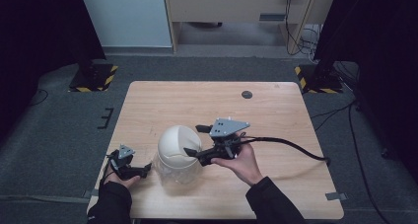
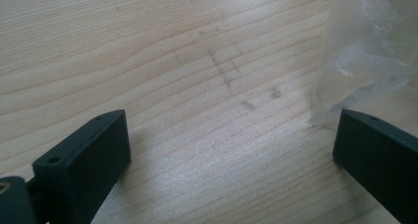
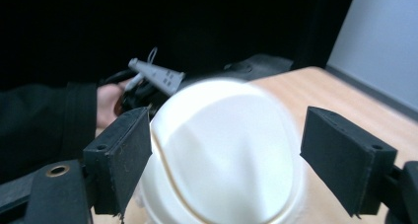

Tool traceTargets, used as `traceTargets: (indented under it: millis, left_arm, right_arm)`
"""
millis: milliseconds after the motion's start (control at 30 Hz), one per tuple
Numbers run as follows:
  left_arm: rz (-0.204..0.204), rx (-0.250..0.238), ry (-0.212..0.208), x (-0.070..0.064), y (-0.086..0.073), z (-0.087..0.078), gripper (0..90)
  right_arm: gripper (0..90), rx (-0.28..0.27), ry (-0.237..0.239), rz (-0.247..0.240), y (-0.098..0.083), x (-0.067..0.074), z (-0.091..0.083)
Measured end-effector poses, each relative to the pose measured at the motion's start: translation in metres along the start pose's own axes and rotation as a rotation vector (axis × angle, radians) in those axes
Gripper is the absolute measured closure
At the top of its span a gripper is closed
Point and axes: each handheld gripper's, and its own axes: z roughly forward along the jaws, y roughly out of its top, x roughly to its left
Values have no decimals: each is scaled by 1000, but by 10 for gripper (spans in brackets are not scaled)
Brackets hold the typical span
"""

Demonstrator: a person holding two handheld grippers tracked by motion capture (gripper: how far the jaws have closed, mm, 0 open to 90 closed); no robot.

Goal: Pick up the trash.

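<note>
A white domed object [image 1: 178, 144] sits on crumpled clear plastic [image 1: 175, 174] near the front of the wooden table [image 1: 276, 115]. My right gripper [image 1: 193, 140] comes in from the right, open, its jaws straddling the dome. In the right gripper view the dome [image 3: 226, 155] lies between the pads, close against the left pad, with a gap at the right one. My left gripper [image 1: 146, 168] rests low at the front left, open, pointing at the plastic. In the left gripper view the left gripper [image 2: 231, 155] has bare wood between its jaws, and the plastic [image 2: 365, 56] reaches the right jaw.
A grey round plug [image 1: 247, 94] sits in the tabletop at the back. The right gripper's cable [image 1: 296, 147] trails across the table to the right edge. Black stands on striped bases flank the table at the back left [image 1: 93, 76] and right [image 1: 320, 78].
</note>
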Motion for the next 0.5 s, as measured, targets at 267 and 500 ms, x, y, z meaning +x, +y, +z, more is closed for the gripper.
traceTargets:
  millis: [267,500]
  left_arm:
    - [1,0,-1,0,0,0,2]
    - [2,1,-1,0,0,0,2]
  right_arm:
    - [211,88,36,14,-23,8,26]
    - [207,136,70,45,-34,10,39]
